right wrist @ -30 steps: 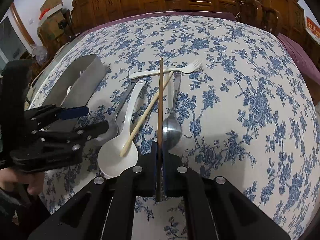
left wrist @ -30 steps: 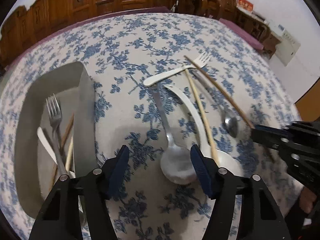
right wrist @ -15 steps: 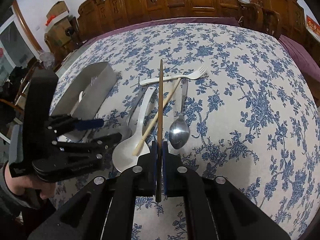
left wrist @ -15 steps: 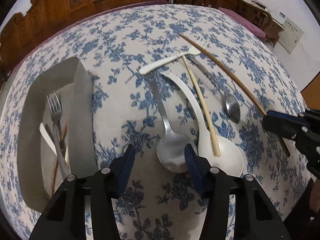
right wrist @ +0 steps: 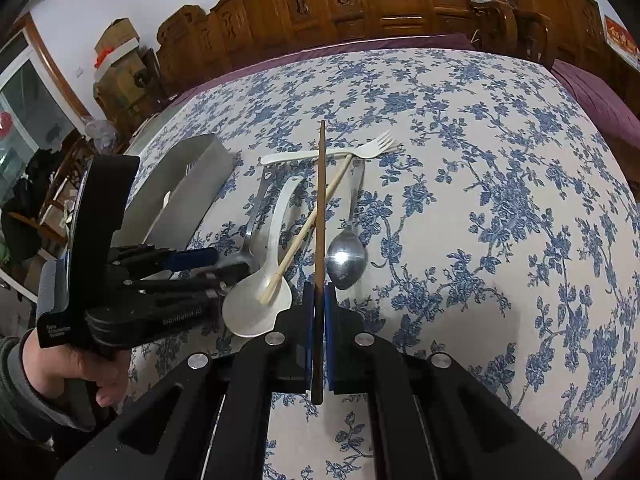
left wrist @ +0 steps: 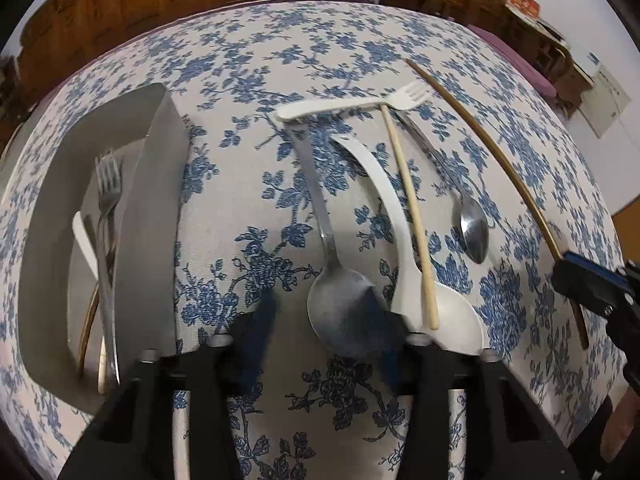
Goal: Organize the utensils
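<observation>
A large metal spoon (left wrist: 344, 308) lies on the blue-flowered tablecloth (left wrist: 248, 60), bowl toward you, handle pointing away. Your left gripper (left wrist: 324, 340) is over that bowl with its jaws closing; the blue pads are blurred on either side of the bowl, and whether they press on it yet cannot be told. Just right of it lies a white plastic ladle-style spoon (left wrist: 404, 264), with a pale chopstick (left wrist: 412, 220) resting across its bowl. Farther right sits a small metal teaspoon (left wrist: 472, 228), bowl toward you. A white plastic fork (left wrist: 352, 106) lies crosswise at the far ends of these handles, tines pointing right.

Your right gripper (right wrist: 318, 320) has its jaws pressed together on a dark brown chopstick (right wrist: 320, 208) — the stick is pinched near its close end and points away over the pile.

To the left stands a grey rectangular utensil tray (left wrist: 160, 208), well apart from the pile. Inside it lie a metal fork (left wrist: 107, 200), a white utensil and what look like chopsticks. In the right wrist view your hand (right wrist: 80, 364), in a grey sleeve, grips the left gripper's handle. Carved wooden furniture (right wrist: 360, 0) lines the far edge of the table.
</observation>
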Tool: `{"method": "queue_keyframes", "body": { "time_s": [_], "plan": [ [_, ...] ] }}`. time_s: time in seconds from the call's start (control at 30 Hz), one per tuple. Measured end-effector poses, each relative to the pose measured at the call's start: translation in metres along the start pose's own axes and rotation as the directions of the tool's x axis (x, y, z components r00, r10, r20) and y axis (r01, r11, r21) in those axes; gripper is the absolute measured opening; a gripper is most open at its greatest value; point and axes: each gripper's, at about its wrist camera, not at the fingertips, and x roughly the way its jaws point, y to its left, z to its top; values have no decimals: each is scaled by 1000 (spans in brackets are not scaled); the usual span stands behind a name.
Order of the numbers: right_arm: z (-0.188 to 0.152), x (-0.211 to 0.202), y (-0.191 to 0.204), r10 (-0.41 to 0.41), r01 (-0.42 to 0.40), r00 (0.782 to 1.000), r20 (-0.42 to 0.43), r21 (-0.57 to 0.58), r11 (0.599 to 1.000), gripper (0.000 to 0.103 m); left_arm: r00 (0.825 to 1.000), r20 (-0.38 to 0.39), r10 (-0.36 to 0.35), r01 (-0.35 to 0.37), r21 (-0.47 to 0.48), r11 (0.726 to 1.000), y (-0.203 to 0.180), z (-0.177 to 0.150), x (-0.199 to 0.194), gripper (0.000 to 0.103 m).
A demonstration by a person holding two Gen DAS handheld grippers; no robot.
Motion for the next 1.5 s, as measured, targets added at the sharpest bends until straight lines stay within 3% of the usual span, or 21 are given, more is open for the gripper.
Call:
{"method": "queue_keyframes", "body": {
  "time_s": [0.03, 0.07, 0.27, 0.73, 1.0, 1.5],
  "plan": [
    [-1, -1, -1, 1, -1, 1000, 1, 3, 1000, 6, 1000, -3, -8, 8, -14, 1000, 1, 0, 0, 16],
    [-1, -1, -2, 2, -2, 1000, 1, 6, 1000, 6, 1000, -7, -8, 8, -30, 1000, 2, 0, -1, 12],
    [-5, -5, -1, 3, -3, 1000, 3, 9, 1000, 6, 999, 17, -31, 32, -72, 997, 11, -2, -13, 2],
    [-7, -8, 16, 11, -11, 1000, 5, -11, 1000, 6, 995, 58, -77, 80, -51, 995, 19, -15, -38, 0],
    [-8, -8, 24, 13, -13, 1000, 7, -19, 1000, 6, 991, 128, -44, 45, -3, 999, 27, -20, -70, 0],
    [7, -14, 67, 39, -37, 999, 27, -73, 997, 6, 968, 249, 3, 9, -46, 999, 71, -9, -130, 0]
  ]
}}
